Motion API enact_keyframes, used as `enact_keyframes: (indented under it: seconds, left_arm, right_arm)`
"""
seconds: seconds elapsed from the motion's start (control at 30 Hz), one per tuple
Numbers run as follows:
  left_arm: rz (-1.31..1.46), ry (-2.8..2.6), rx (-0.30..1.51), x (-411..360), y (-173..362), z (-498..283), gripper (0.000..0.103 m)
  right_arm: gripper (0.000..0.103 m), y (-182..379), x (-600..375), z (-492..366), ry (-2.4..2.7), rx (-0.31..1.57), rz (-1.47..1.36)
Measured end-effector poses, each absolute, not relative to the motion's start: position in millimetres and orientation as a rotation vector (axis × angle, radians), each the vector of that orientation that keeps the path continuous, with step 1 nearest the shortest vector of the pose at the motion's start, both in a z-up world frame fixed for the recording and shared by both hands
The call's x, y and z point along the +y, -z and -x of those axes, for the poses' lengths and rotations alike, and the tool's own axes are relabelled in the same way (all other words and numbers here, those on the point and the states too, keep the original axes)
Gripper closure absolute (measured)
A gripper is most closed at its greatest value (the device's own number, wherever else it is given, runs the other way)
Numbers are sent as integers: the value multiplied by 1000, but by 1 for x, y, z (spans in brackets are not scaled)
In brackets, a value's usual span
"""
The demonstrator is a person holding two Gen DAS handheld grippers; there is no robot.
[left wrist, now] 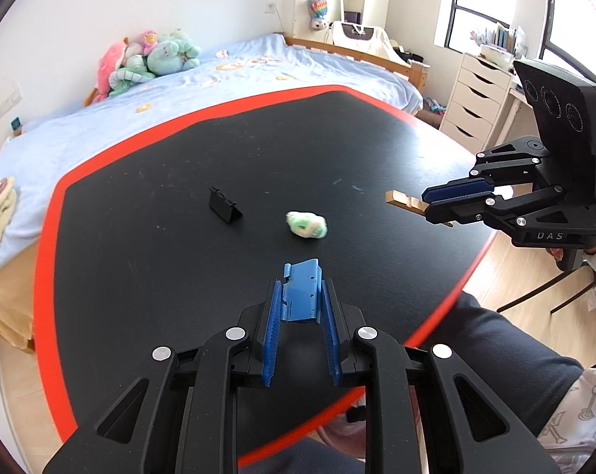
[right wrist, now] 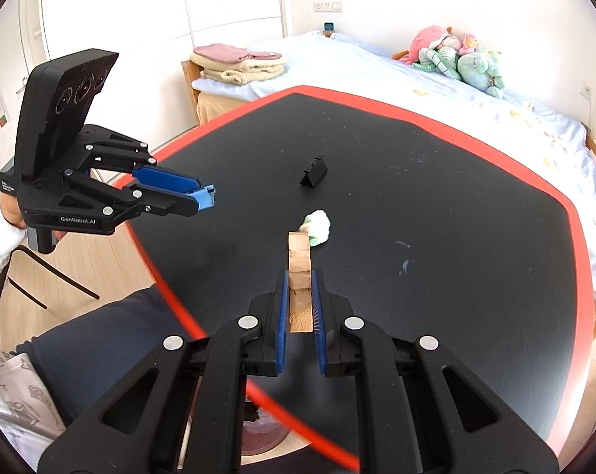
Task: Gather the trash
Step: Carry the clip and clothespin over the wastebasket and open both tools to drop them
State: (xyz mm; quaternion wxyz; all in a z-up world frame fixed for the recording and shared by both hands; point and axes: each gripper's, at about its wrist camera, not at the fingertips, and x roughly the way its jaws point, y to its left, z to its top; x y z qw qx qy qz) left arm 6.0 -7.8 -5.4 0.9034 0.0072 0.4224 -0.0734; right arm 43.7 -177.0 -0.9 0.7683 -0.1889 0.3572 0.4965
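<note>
My left gripper is shut on a blue plastic piece and holds it above the black table; it also shows in the right wrist view. My right gripper is shut on a wooden block, seen from the side in the left wrist view. A crumpled white and green wad lies on the table ahead of both grippers, and also shows in the right wrist view. A small black folded piece lies left of it, also visible in the right wrist view.
The table has a red rim. A bed with plush toys stands beyond it. White drawers stand at the far right. My leg and a chair are beside the table's near edge. A pink bin sits below it.
</note>
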Motion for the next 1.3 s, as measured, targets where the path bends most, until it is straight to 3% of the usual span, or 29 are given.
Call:
enact_keyframes:
  seconds: [0.67, 1.3]
  left_arm:
    - [45, 211, 887, -59, 9, 63, 83]
    - [79, 256, 936, -78, 28, 78, 83]
  right_arm:
    - [92, -2, -219, 53, -1100, 810, 391]
    - [92, 20, -219, 66, -1121, 876, 407]
